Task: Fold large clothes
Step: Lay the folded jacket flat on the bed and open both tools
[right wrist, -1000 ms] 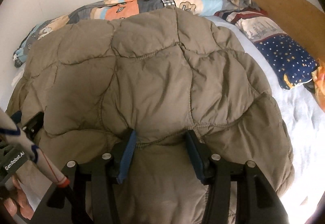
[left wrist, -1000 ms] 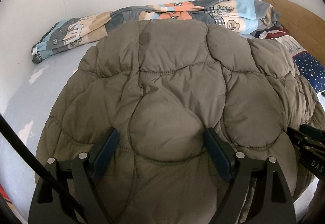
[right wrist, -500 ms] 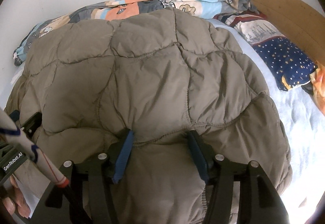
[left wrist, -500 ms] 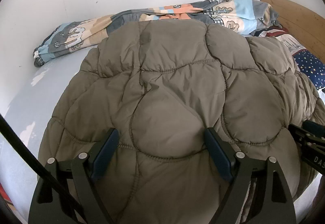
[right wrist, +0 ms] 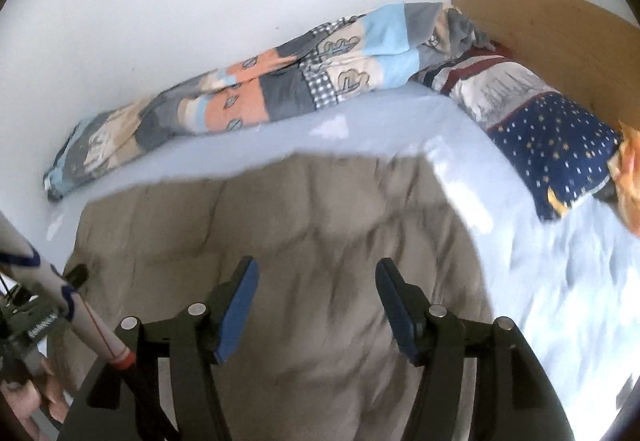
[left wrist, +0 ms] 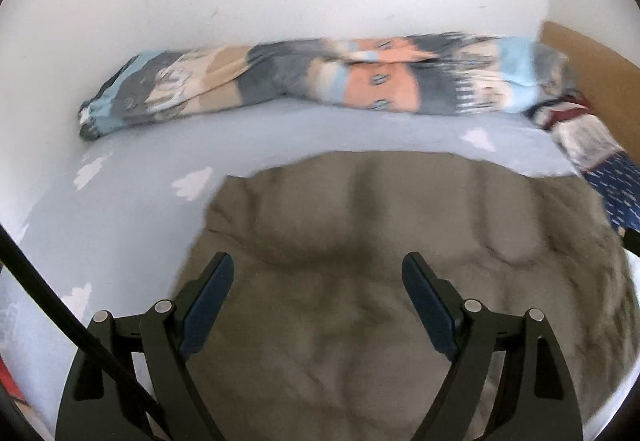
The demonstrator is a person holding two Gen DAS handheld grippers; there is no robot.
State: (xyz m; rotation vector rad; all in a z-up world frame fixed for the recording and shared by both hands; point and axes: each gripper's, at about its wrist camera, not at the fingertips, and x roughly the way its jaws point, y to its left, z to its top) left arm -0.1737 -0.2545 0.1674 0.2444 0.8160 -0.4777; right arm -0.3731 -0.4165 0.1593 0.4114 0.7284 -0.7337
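An olive-brown quilted puffer jacket lies in a thick folded heap on the pale blue bed sheet, blurred by motion. It also fills the lower middle of the right wrist view. My left gripper is open above the jacket's near part, its jaws wide apart with nothing between them. My right gripper is open too, over the jacket's near right part. The left gripper's body shows at the right wrist view's lower left edge.
A patchwork duvet lies rolled along the white wall at the bed's far side. A star-patterned navy pillow lies by the wooden headboard on the right. An orange item sits at the right edge.
Both grippers have pulled back and up from the jacket. It now looks smaller and lower, with bare sheet showing between it and the duvet. The view is motion-blurred.
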